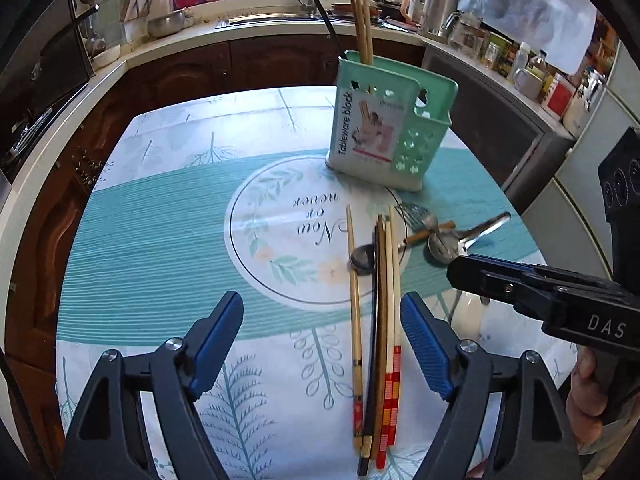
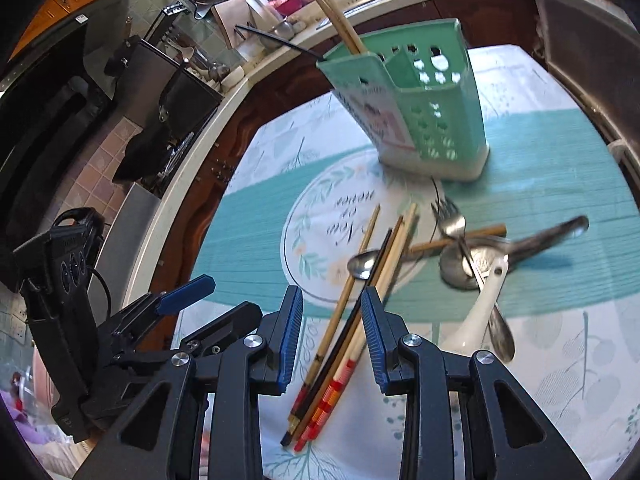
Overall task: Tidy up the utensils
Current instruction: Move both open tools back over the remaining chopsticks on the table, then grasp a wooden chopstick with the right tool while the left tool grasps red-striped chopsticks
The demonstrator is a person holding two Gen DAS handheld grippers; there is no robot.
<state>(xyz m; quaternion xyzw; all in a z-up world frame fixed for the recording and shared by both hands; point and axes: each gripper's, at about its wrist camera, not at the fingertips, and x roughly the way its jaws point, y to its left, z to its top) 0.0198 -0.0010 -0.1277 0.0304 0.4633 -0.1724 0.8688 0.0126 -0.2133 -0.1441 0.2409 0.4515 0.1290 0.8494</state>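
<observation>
1. The right gripper [image 2: 331,336] hovers low with its fingers partly open, holding nothing, the gap framing the loose chopsticks [image 2: 340,344] lying on the surface [image 2: 560,184].
2. The left gripper [image 1: 322,344] waits beside it, fingers spread wide and empty.
3. Just past the chopsticks lies a heap of spoons and a fork [image 2: 452,220] (somewhat blurred).
4. Farther back stands the green utensil holder [image 1: 384,128], upright, already carrying a few chopsticks.
5. Judged step: picking up chopsticks. Next, the fingers need to descend, close on one, then carry it to the holder.
</observation>
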